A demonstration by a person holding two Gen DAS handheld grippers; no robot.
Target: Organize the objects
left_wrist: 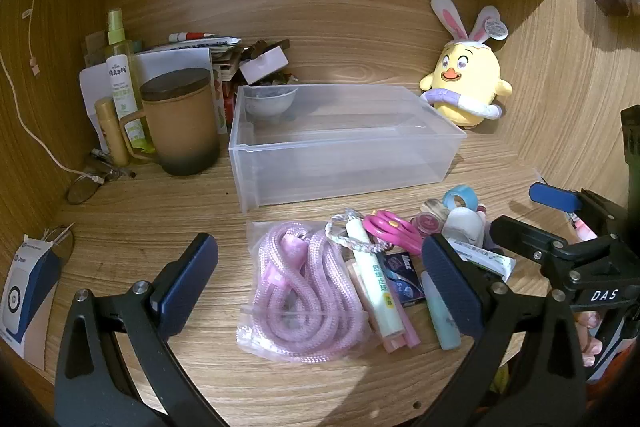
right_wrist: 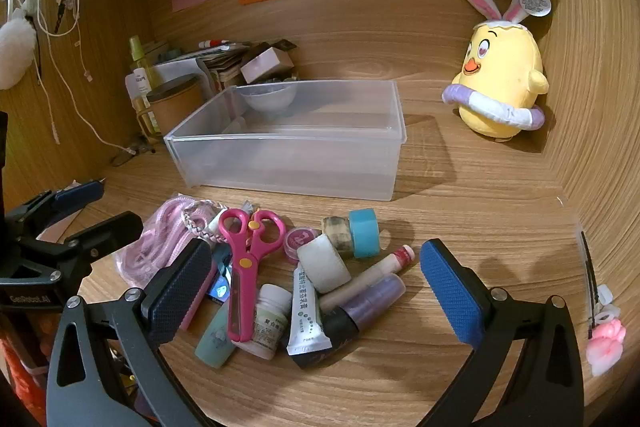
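With both the left gripper (left_wrist: 320, 291) and right gripper (right_wrist: 316, 287) open and empty, straddle one item squarely, such as the cord (left_wrist: 298, 301), before lifting it to the bin (left_wrist: 344, 143).

On the counter (left_wrist: 160, 227), the bin (left_wrist: 344, 143) sits behind a heap of small items, with the bagged rope (left_wrist: 300, 291) at the heap's left, the scissors (right_wrist: 248, 259) mid-heap, the mug (left_wrist: 180, 123) left of the bin and the plush chick (left_wrist: 468, 83) to its right rear.
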